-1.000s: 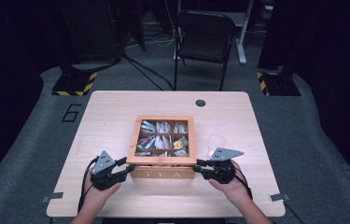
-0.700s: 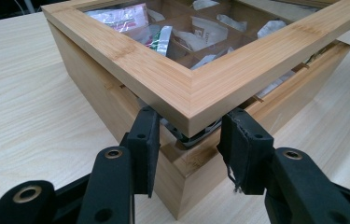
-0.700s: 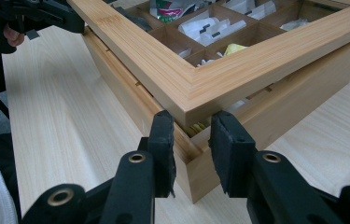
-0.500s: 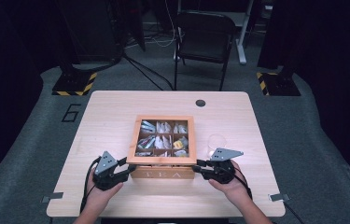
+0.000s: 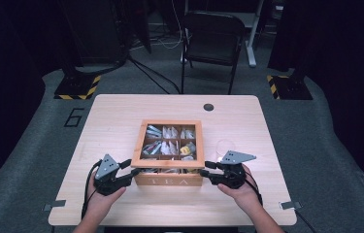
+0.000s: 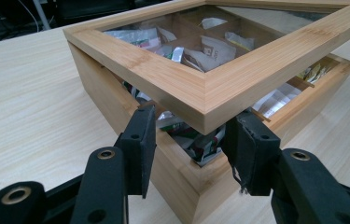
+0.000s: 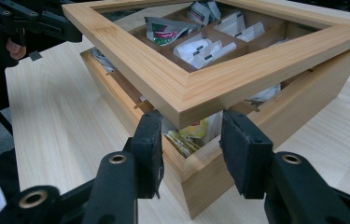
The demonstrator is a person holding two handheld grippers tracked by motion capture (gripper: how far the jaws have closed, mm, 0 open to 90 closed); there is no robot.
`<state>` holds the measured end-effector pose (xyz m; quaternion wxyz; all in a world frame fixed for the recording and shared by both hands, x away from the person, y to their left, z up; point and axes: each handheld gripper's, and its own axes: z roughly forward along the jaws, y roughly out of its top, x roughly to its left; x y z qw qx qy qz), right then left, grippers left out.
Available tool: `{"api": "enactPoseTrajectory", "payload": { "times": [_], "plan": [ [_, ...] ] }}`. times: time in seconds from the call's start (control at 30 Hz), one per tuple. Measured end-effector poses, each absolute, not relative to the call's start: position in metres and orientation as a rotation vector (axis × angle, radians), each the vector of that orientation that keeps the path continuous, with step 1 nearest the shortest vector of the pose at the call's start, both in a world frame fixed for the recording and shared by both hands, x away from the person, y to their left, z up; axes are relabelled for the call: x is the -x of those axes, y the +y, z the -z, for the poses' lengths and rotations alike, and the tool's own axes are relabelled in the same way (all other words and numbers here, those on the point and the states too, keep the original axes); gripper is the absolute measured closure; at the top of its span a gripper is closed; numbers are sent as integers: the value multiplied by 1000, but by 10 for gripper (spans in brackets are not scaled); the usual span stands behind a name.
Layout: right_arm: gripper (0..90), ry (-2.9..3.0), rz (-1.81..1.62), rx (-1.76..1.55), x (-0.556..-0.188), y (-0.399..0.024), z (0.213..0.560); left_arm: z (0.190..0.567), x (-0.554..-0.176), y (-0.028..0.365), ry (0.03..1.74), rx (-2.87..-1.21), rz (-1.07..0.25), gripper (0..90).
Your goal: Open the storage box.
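Note:
A wooden tea box (image 5: 170, 179) marked TEA stands on the table near its front edge, with tea bags (image 5: 170, 145) in its compartments. Its glass-paned lid (image 6: 186, 88) (image 7: 200, 88) is tilted up a little at the front, leaving a gap over the base (image 7: 275, 116). My left gripper (image 5: 130, 167) (image 6: 191, 135) is at the lid's front left corner, which lies between its jaws with space on both sides. My right gripper (image 5: 207, 171) (image 7: 189, 135) stands the same way at the front right corner. Both pairs of jaws have just been opening.
A clear glass (image 5: 224, 145) stands right of the box, close to my right hand. The light wood table (image 5: 116, 116) has a black round grommet (image 5: 208, 107) at the back. A dark chair (image 5: 213, 34) stands beyond the table.

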<state>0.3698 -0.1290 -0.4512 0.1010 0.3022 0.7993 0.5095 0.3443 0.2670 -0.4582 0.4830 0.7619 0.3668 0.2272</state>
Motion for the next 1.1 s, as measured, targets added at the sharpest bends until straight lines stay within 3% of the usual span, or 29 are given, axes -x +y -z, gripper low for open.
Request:
{"api": "enactPoseTrajectory", "payload": {
  "times": [1.1],
  "plan": [
    [536,2269,-1511,-840,-377,-126,417,422,-357,271,829,-1838,-576,540]
  ]
}}
